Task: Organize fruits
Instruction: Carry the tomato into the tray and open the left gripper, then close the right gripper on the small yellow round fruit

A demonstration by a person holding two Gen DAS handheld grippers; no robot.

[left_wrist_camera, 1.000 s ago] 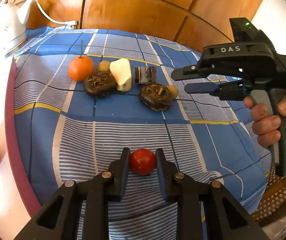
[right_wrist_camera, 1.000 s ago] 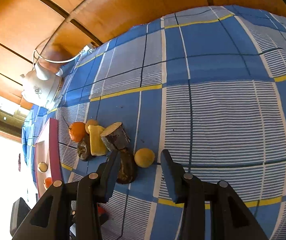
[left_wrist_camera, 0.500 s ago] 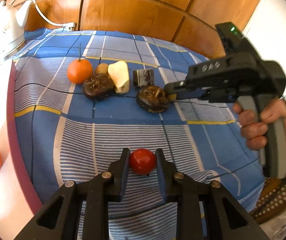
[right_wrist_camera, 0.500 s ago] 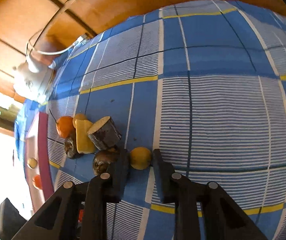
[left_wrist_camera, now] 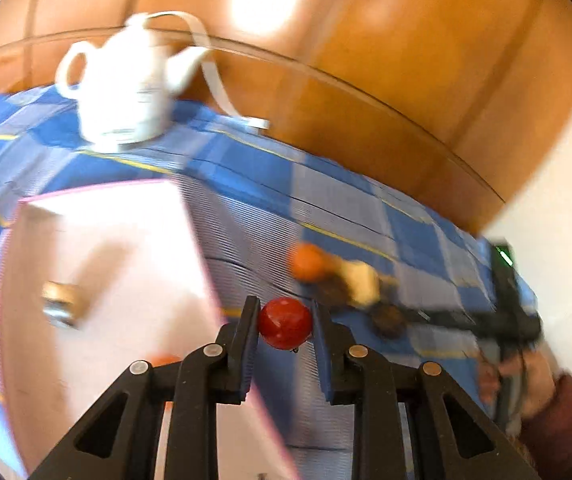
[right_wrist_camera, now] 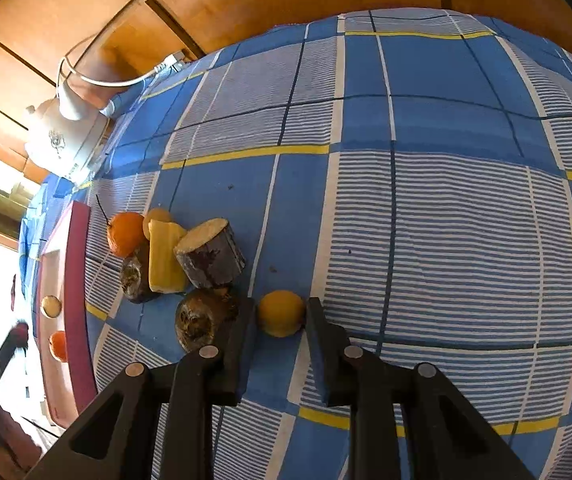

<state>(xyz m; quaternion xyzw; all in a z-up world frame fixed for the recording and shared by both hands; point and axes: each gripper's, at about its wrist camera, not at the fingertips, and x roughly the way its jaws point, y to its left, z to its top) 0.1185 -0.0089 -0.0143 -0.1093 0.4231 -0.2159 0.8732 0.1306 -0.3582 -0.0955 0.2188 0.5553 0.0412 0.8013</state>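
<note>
My left gripper (left_wrist_camera: 284,326) is shut on a small red tomato (left_wrist_camera: 284,322) and holds it in the air over the edge of a white tray with a pink rim (left_wrist_camera: 201,240). The left wrist view is blurred by motion. On the tray lie a small round pale fruit (left_wrist_camera: 59,302) and an orange fruit (left_wrist_camera: 163,359). My right gripper (right_wrist_camera: 280,316) is shut on a small yellow fruit (right_wrist_camera: 280,313) that rests on the blue checked cloth (right_wrist_camera: 446,220). Beside it lie a dark wrinkled fruit (right_wrist_camera: 201,318), a cut log-like piece (right_wrist_camera: 209,254), a yellow wedge (right_wrist_camera: 164,256) and an orange (right_wrist_camera: 125,233).
A white kettle (left_wrist_camera: 121,88) with its cord stands at the back of the table against the wooden wall. The pink-rimmed tray (right_wrist_camera: 75,320) lies at the table's left side. In the left wrist view the right gripper (left_wrist_camera: 502,320) and a hand show at the right.
My left gripper has lifted the tomato off the cloth and swung left toward the tray. My right gripper has closed its fingers onto the yellow fruit.
</note>
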